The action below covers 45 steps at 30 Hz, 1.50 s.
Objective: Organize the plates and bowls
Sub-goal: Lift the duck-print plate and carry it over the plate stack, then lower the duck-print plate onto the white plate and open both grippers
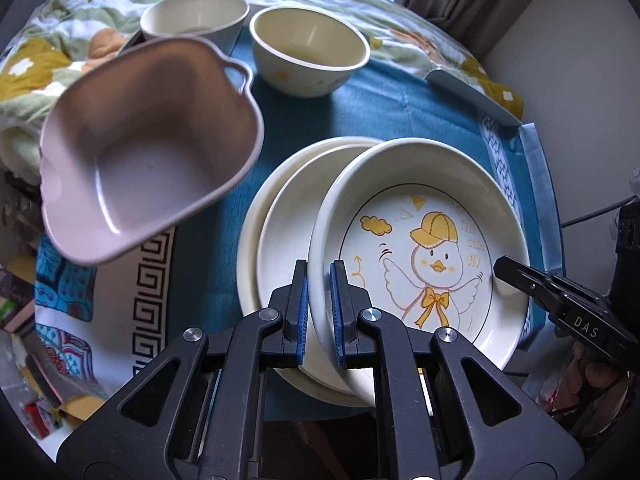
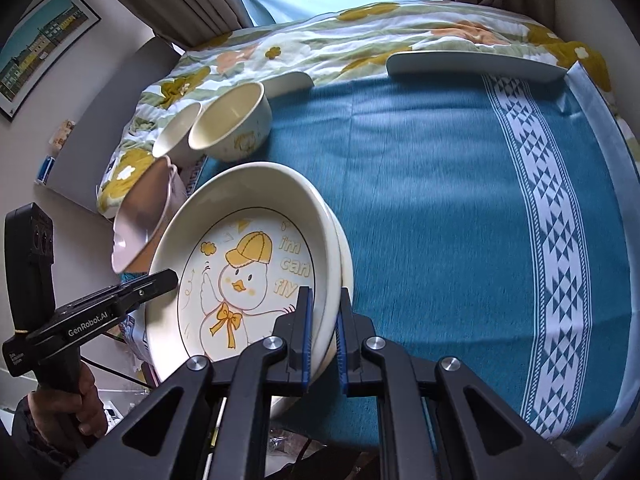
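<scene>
The white round duck-printed ceramic plate (image 1: 420,240) is clamped by both tools (image 1: 320,312) (image 2: 325,332) above two stacked plates (image 1: 280,240); three bowls remain unsorted.

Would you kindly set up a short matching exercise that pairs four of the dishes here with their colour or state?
Things:
1. duck plate
2. pink bowl
3. cream bowl
4. blue cloth

States:
A. spread flat under the dishes
B. gripped at both rims by two grippers
C. upright, with yellow prints on its side
D. tilted, with a looped handle

Pairs: 1-B, 2-D, 3-C, 4-A
</scene>
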Motion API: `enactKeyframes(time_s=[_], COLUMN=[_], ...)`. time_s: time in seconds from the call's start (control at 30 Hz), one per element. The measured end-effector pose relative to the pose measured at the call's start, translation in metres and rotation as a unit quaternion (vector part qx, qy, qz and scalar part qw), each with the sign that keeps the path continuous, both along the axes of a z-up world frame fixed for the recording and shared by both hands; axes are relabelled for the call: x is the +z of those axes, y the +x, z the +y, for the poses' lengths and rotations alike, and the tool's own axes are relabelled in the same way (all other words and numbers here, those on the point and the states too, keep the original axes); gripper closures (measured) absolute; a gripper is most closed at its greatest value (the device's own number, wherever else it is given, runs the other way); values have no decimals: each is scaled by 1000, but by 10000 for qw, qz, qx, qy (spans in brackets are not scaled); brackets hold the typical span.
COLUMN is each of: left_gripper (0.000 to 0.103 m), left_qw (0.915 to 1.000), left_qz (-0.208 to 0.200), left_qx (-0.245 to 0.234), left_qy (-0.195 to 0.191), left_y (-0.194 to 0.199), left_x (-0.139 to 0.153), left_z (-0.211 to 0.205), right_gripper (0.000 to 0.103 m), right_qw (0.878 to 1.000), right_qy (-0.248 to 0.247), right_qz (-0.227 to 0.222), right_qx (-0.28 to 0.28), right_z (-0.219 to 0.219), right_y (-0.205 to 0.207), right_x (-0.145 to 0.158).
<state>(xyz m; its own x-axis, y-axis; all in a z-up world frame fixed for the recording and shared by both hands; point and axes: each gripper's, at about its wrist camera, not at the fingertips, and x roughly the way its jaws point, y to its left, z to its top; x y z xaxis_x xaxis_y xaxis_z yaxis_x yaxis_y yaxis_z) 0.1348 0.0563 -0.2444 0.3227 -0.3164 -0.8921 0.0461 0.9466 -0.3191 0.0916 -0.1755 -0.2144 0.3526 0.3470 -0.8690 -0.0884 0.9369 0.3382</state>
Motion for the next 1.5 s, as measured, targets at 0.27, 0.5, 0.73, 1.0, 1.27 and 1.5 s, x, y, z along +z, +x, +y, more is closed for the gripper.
enactKeyframes(time_s=[0.27,0.5,0.73,1.0,1.27,1.5], left_gripper=[92,90,89,87,88,88], left_qw=[9997,9965,9871,9690,9584,9583], left_qz=[69,1,-225,-523,-767,-822], left_qx=[10,-164,-423,-711,-797,-686], left_qy=[229,822,1531,2307,2631,2650], left_y=[5,6,7,-3,-6,-8], left_x=[-13,-14,-9,-6,-2,3], left_z=[-7,-21,-37,-53,-61,-56], right_gripper=[93,93,93,93,93,92], right_qw=[9992,9980,9977,9977,9975,9967], right_qy=[-340,-529,-569,-570,-594,-662], right_qz=[-165,-182,-183,-160,-142,-115], right_qx=[163,282,334,327,366,445], right_z=[9,14,14,14,18,24], right_y=[-1,1,1,1,0,2], right_x=[-4,-8,-7,-9,-11,-14])
